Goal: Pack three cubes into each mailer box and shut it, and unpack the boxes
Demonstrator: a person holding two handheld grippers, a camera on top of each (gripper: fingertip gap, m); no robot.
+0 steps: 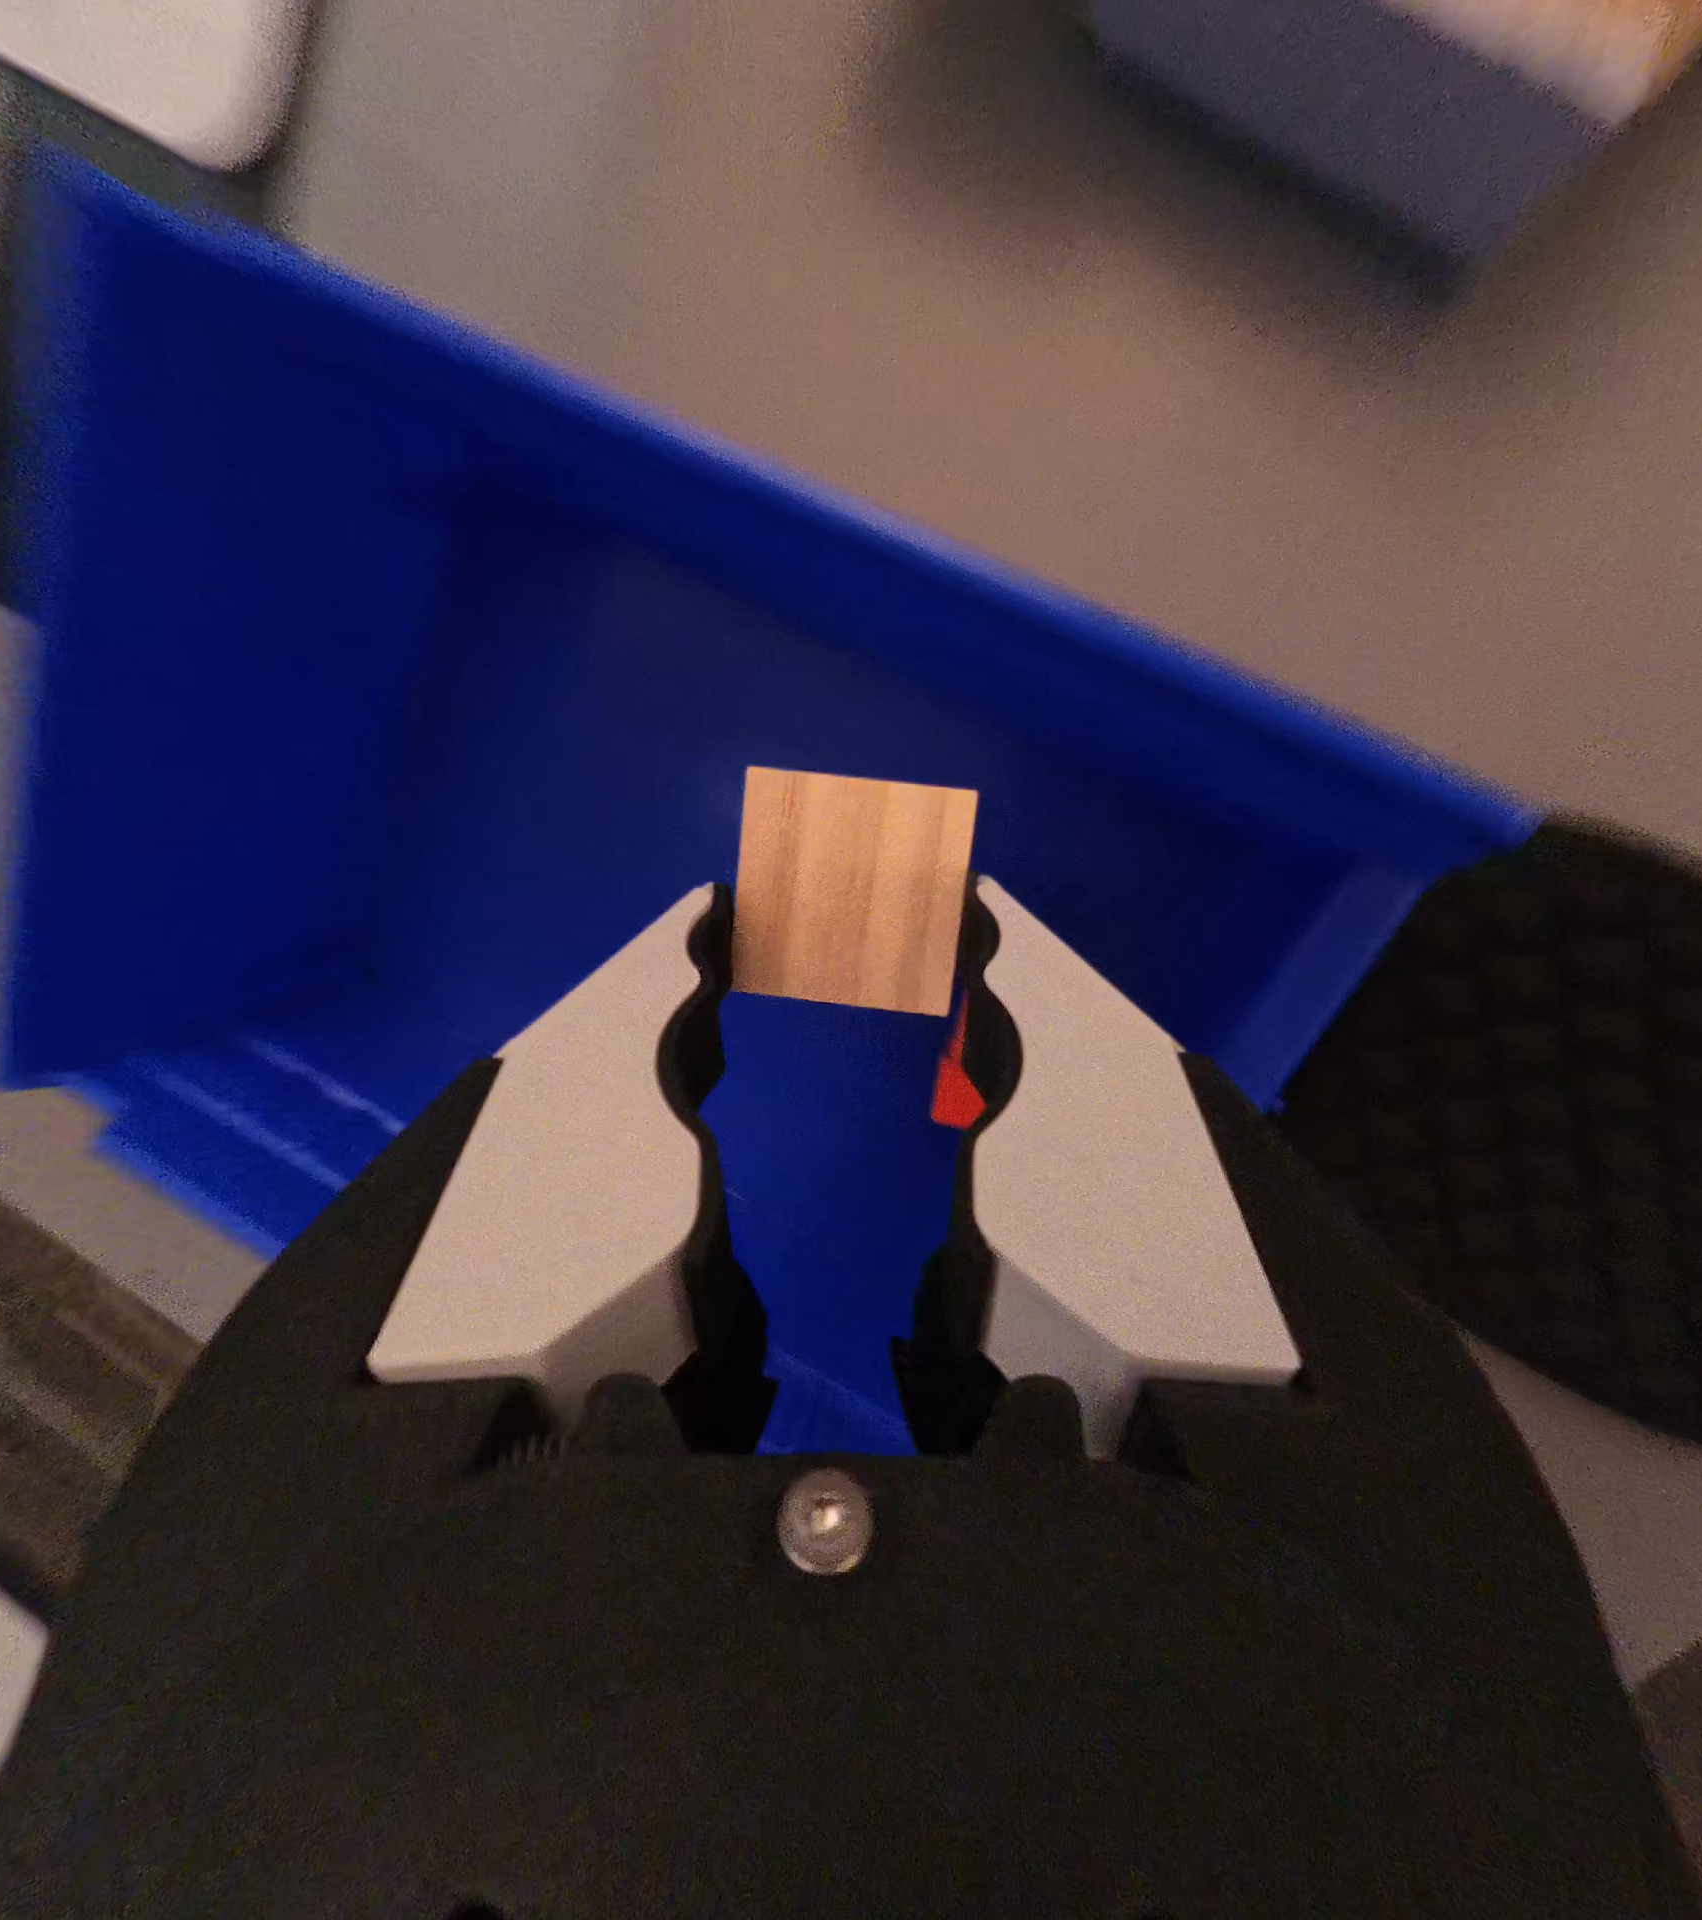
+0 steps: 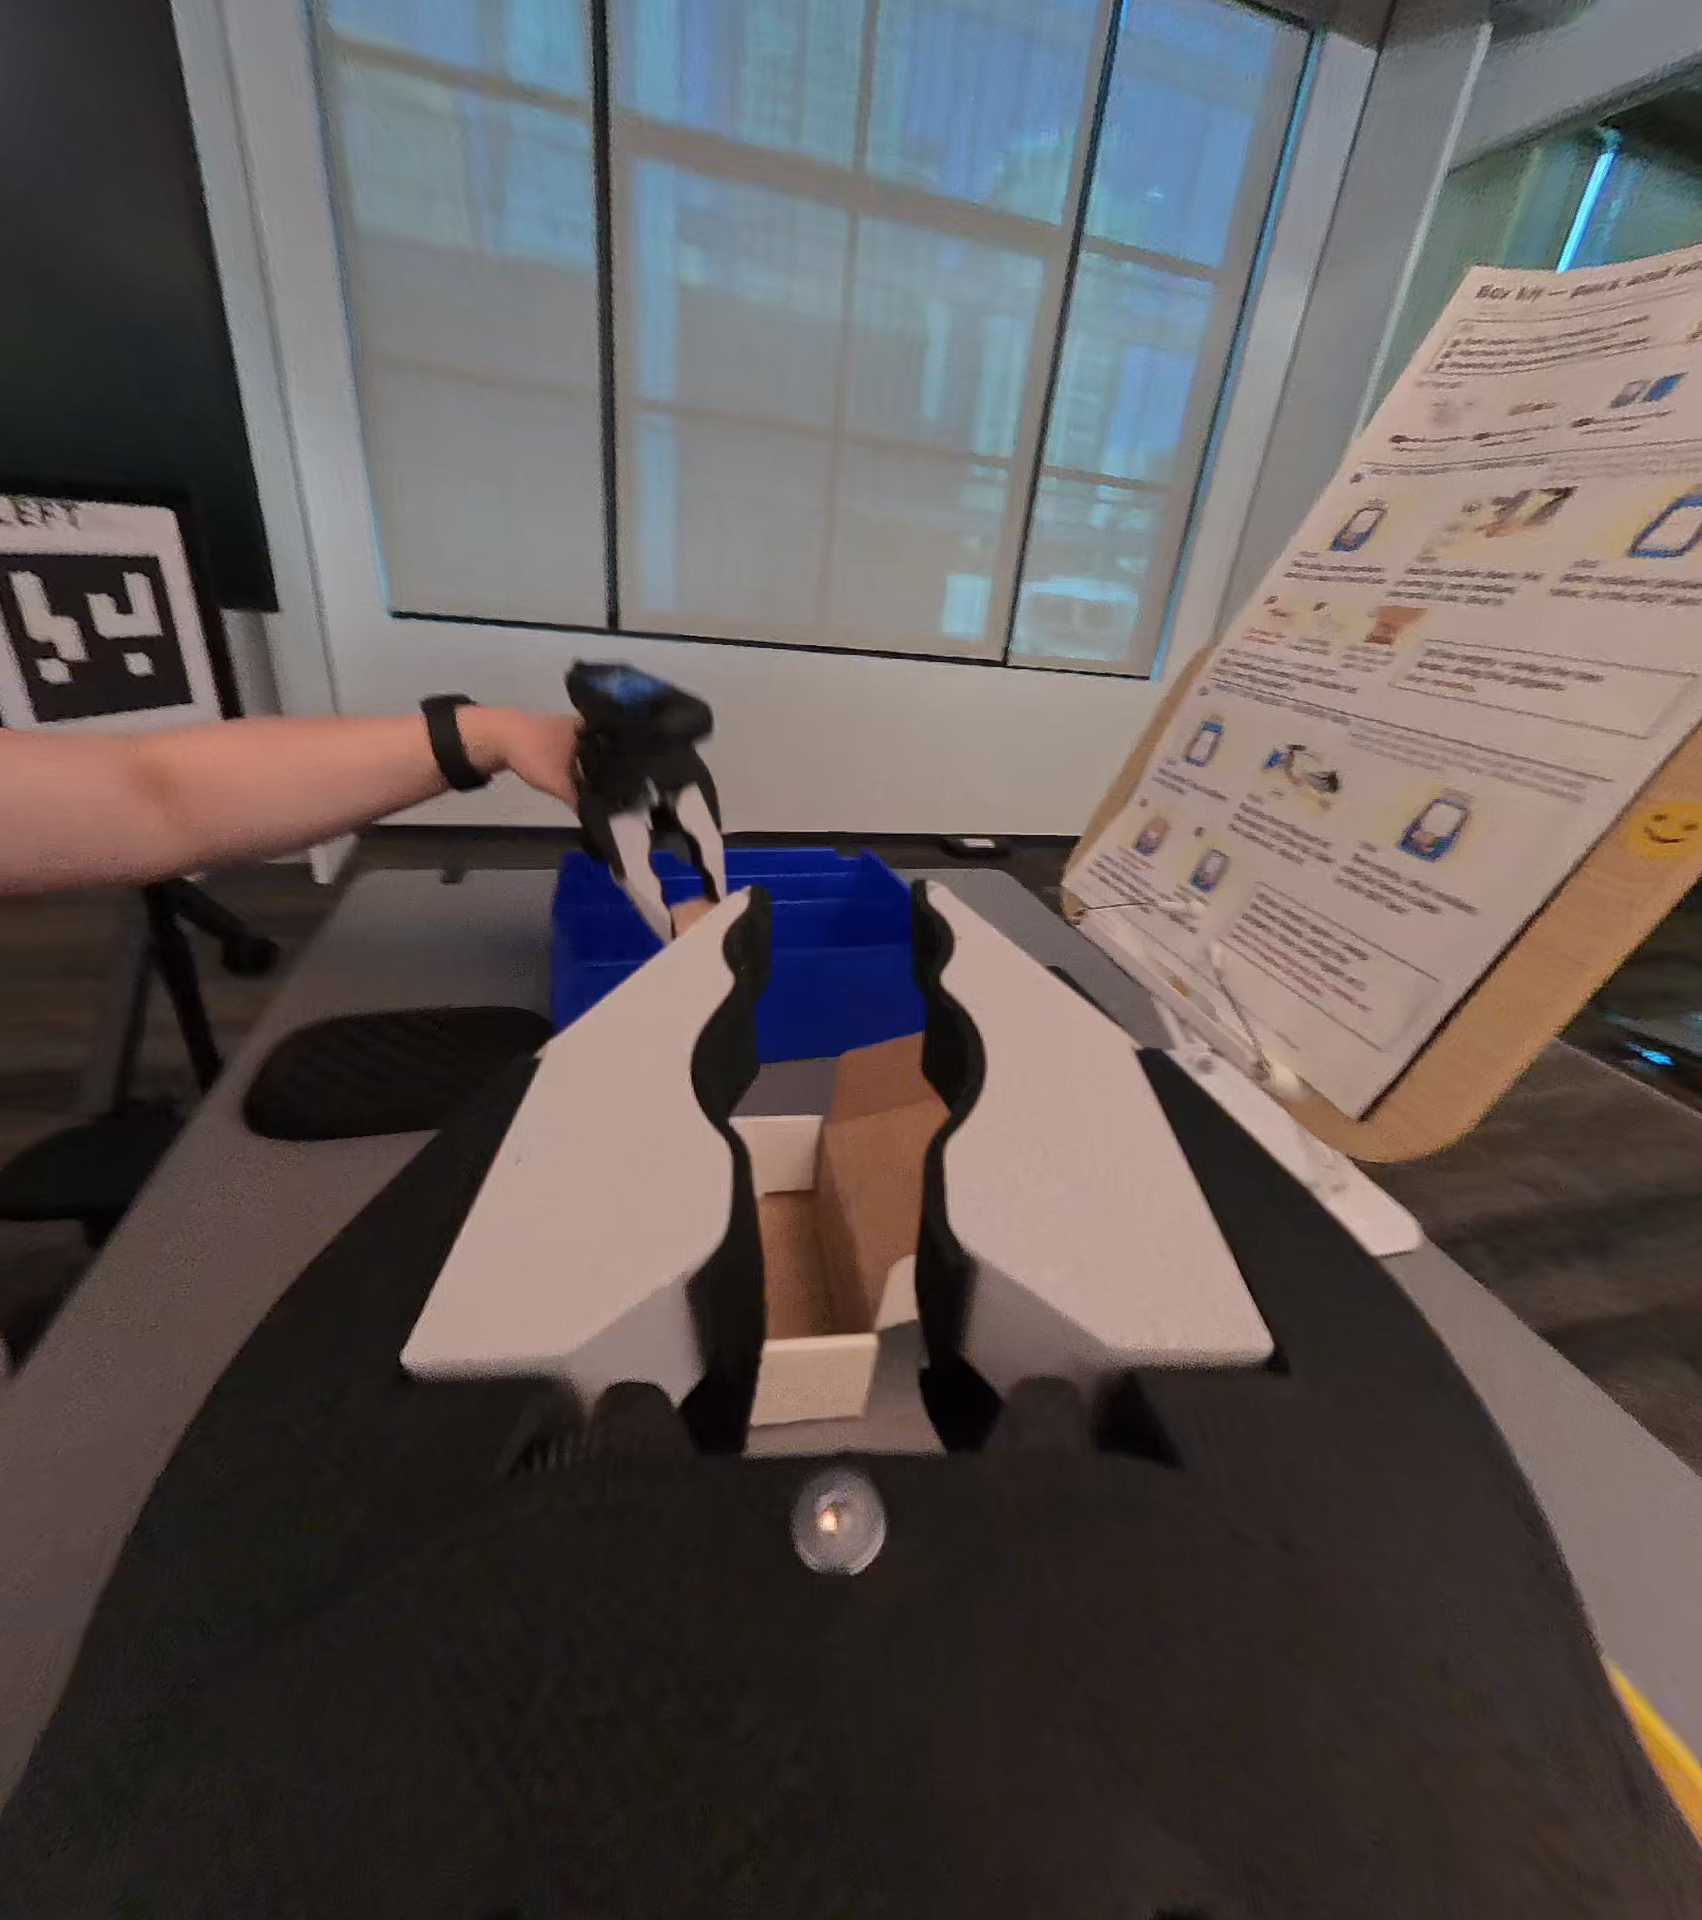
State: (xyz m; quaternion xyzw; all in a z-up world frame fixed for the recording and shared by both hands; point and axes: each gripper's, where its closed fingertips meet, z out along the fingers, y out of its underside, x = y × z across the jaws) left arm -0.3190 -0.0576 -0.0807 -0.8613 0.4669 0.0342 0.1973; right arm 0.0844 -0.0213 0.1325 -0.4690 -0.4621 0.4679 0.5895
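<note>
Left wrist view centre shows the left hand-held gripper (image 1: pixel 852 914) clamped on a wooden cube (image 1: pixel 855 891) over the blue bin (image 1: pixel 327 665), light, stiff, best pinched on flat faces, while the right hand-held gripper (image 2: pixel 839 909) hangs apart over an open box (image 2: pixel 805 1278).

A big gridded window (image 2: pixel 805 332) fills the far wall, giving bluish daylight through a blurred pane. Left of it the wall (image 2: pixel 47 239) is dark, and a black-and-white marker board (image 2: pixel 78 608) leans against it. The grey table (image 2: pixel 99 1340) runs from near to far. On its right stands a wooden stand (image 2: pixel 1595 966) bearing a printed sheet (image 2: pixel 1449 665). The floor (image 2: pixel 1657 1226) on the right is dark. A tripod (image 2: pixel 182 977) stands at far left.
</note>
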